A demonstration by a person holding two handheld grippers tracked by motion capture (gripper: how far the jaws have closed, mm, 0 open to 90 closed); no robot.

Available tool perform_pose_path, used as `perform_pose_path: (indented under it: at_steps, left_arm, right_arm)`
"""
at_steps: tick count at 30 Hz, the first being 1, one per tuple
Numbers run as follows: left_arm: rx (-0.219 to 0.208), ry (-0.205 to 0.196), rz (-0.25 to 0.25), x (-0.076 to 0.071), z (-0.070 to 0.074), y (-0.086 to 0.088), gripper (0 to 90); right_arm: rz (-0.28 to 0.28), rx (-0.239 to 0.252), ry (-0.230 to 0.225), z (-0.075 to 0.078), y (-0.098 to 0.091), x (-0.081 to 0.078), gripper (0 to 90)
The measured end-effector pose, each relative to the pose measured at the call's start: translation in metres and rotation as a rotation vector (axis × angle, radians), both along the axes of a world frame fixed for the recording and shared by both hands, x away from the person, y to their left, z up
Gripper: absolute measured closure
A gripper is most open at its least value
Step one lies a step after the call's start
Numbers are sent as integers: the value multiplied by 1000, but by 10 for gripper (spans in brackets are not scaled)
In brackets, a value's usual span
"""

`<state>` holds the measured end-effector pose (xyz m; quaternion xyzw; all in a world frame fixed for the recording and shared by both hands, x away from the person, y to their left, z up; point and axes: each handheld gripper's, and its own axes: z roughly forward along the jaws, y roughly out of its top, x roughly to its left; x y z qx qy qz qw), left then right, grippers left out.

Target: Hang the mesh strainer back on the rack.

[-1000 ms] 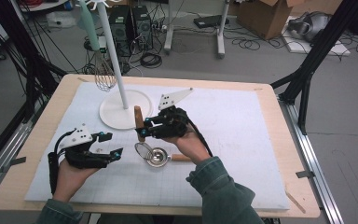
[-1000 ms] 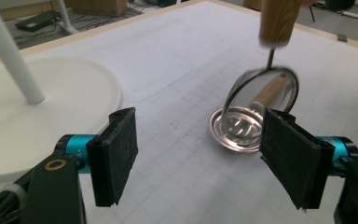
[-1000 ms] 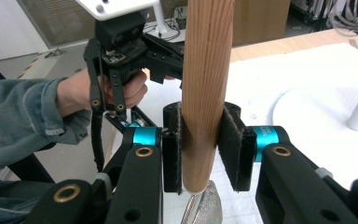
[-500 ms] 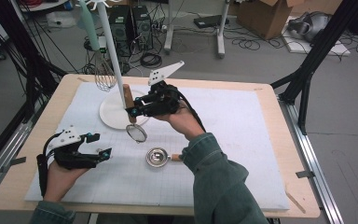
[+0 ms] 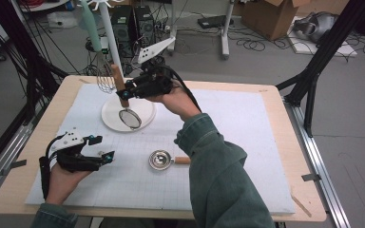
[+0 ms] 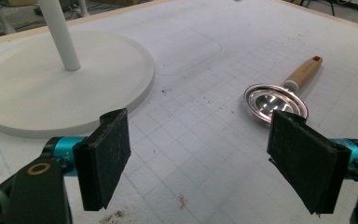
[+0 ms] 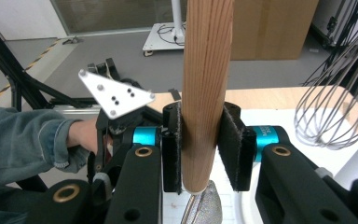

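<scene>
The right gripper (image 5: 123, 93) pinches the wooden handle (image 7: 205, 88) of a small mesh strainer (image 5: 129, 117), its pads pressed against both sides of the handle just above where the wood meets the metal. The strainer hangs in the air over the round white base (image 5: 111, 118) of a utensil stand, its long axis close to upright, tilted a little: handle end up and slightly toward the far left of the table, mesh bowl down, facing roughly toward the person as far as the high view lets me judge. A wire whisk (image 5: 105, 78) hangs just beside the handle, near the stand's white pole (image 5: 110, 35). The left gripper (image 5: 105, 154) rests low over the white mat (image 5: 247, 142) at the near left, its jaws spread with nothing between them, having just been opening. A steel measuring cup (image 5: 160, 159) with a wooden handle lies flat on the mat, well apart from the strainer, handle pointing right
</scene>
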<state>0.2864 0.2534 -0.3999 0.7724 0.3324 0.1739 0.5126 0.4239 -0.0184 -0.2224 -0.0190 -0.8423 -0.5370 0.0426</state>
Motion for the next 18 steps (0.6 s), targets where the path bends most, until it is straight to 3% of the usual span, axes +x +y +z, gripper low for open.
perform_pose_path:
  at_steps: [18]
  left_arm:
    - [7,10,-1,1,-3,3,178]
  right_arm:
    - [2,-8,-24,38,18,25,719]
